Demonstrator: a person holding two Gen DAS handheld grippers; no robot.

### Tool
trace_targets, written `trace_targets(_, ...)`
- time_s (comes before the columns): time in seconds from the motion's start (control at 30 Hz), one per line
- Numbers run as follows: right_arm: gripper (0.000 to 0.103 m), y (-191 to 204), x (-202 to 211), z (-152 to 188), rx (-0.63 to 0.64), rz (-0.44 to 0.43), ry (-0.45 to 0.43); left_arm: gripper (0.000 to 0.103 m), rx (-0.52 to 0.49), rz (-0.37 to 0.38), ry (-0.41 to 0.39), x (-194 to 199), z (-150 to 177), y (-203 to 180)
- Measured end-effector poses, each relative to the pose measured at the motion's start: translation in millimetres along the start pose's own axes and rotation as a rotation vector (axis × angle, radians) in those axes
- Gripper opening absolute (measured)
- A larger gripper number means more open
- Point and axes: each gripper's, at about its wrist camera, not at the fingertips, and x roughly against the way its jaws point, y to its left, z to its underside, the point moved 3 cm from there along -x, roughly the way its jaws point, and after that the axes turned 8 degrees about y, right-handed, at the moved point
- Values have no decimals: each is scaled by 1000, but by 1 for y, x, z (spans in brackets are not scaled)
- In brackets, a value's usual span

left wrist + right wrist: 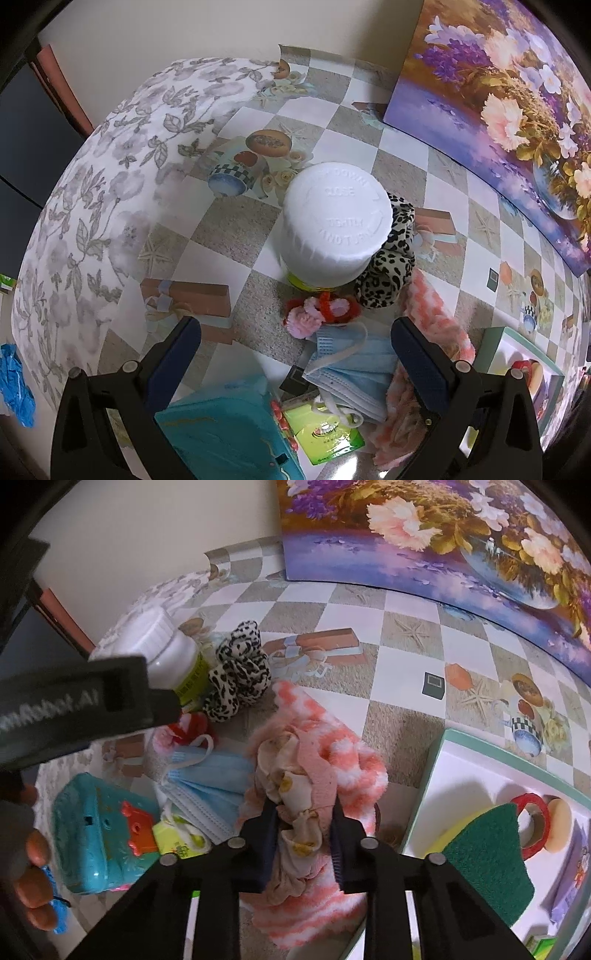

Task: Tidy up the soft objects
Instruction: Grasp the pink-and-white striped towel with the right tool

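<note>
A cream cloth with yellow spots is clamped between the right tongs; it is crumpled and lies on a fluffy pink-and-white sock spread over the checkered counter. Just left of the sock, a blue face mask is heaped, with a leopard-print scrunchie and a red-and-pink fuzzy piece beyond it. A white-capped bottle is seen touching the scrunchie. The left tongs are held wide apart above the mask, gripping nothing. At the right, a white tray with a green rim is seen, holding a green scouring sponge and a red tape roll. A teal toy case and a green tissue packet are seen beside the mask.
</note>
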Motion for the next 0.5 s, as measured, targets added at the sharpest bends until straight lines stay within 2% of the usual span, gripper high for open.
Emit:
trace_targets(0.2,22,-7,10,-2,-33,-33,-16,102,-8,2,-5,3,-1,-2)
trace_targets(0.5,22,-15,49,-9,-52,-81,-93,102,-17,14,-34,14,0,-8)
